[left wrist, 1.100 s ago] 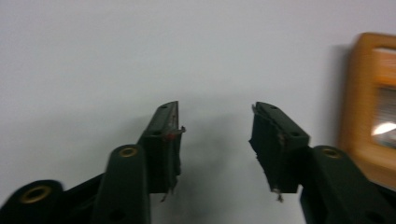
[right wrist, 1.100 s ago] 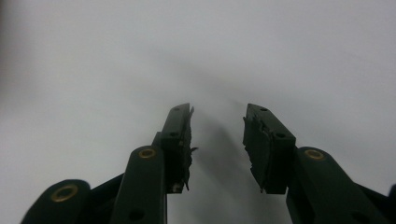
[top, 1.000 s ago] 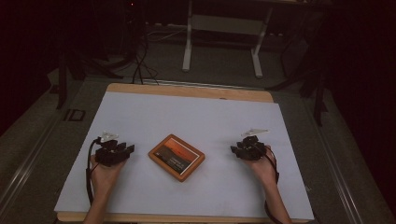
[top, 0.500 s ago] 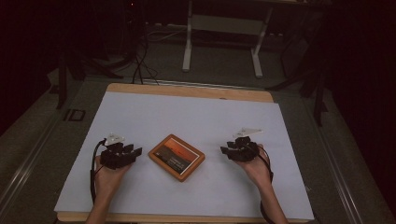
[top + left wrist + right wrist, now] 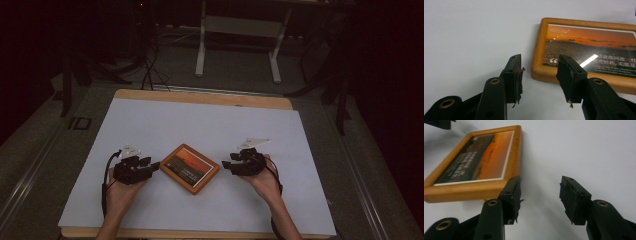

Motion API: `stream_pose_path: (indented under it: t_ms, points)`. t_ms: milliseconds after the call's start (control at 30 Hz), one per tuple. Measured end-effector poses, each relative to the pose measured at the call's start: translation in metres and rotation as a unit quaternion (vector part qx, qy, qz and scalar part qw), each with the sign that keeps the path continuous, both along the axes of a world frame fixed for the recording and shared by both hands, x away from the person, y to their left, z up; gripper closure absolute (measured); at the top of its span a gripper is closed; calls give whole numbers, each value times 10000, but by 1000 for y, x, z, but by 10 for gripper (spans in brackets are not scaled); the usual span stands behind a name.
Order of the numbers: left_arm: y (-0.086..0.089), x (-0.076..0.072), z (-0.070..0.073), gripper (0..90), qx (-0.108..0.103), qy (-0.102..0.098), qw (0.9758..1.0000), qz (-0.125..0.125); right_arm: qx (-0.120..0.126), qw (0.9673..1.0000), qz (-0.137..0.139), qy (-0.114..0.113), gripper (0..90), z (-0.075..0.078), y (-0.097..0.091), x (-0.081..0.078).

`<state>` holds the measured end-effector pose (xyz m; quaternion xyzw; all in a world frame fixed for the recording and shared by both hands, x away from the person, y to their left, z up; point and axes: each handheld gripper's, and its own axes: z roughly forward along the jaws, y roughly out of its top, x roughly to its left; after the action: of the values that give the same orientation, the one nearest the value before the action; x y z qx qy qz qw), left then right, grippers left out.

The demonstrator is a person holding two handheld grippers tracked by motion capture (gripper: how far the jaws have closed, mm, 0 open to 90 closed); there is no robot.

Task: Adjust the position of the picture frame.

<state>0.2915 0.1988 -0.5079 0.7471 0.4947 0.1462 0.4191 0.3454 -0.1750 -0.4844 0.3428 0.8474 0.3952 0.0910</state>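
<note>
Table point(image 5: 150, 115): white sheet bearing everything.
Picture frame point(image 5: 190, 168): wooden, flat near table's front middle.
Left gripper point(image 5: 156, 164): just left of frame; jaws apart, just been opening, nothing between.
Right gripper point(image 5: 225, 164): just right of frame; jaws apart, just been opening, empty.

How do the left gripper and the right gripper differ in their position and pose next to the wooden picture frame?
The left gripper is at the left end of the picture frame, its jaw tips almost at the wooden edge; the right gripper stands a little apart from the right end. The left gripper's grey plate lies low over its body; the right gripper's plate sticks up higher. Both have been opening, with nothing between the jaws, and both point inward at the frame.
</note>
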Motion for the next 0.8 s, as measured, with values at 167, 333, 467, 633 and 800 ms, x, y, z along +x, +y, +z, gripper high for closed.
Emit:
stream_pose_path:
  t_ms: [167,333,467,633,800]
  points:
    - [-8,-1,0,547,86,-5,9998,-158,89,9999,69,121,468,3,8,-3]
    - [-17,-3,1,544,175,12,9993,-327,166,9995,178,211,435,6,16,-5]
    - [-23,-6,3,537,275,-30,9986,-450,116,9992,252,279,416,4,22,-6]
    - [-25,-9,4,537,289,-15,9982,-534,64,9985,375,385,383,5,27,-10]
    - [-28,-13,5,522,208,-12,9982,-565,75,9981,415,452,355,5,31,-9]
